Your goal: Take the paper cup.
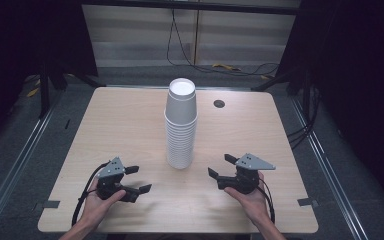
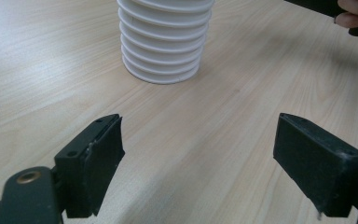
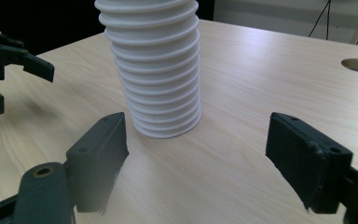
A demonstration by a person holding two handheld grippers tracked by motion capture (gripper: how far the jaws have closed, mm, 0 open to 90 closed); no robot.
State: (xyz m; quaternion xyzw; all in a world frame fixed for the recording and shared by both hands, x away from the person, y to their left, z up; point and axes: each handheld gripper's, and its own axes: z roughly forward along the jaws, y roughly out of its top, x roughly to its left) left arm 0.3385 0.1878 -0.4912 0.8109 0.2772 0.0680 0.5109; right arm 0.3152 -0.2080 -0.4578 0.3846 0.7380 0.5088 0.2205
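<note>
From the high view I see a pale wooden table (image 1: 130, 130) with a tall stack of white paper cups (image 1: 181, 125) standing upside down near its middle, rims downward and the flat base of the top cup facing up. A small round hole (image 1: 219, 104) sits in the tabletop just to the right of the stack, toward the far edge.

My left gripper (image 1: 135, 180) rests low over the near left part of the table, held in a hand (image 1: 97, 202) that comes in from the bottom edge. Its jaws stand wide apart with nothing between them (in the left gripper view, bare wood fills the gap (image 2: 198, 154)), and they point toward the foot of the stack, which stands well apart from them.

My right gripper (image 1: 221, 166) mirrors it on the near right, held in the other hand (image 1: 252, 200). Its jaws are also spread wide and empty, and in the right gripper view (image 3: 196, 158) the ribbed rims of the stack rise just beyond them, not touching. That view also shows the left gripper farther off at its left edge.
</note>
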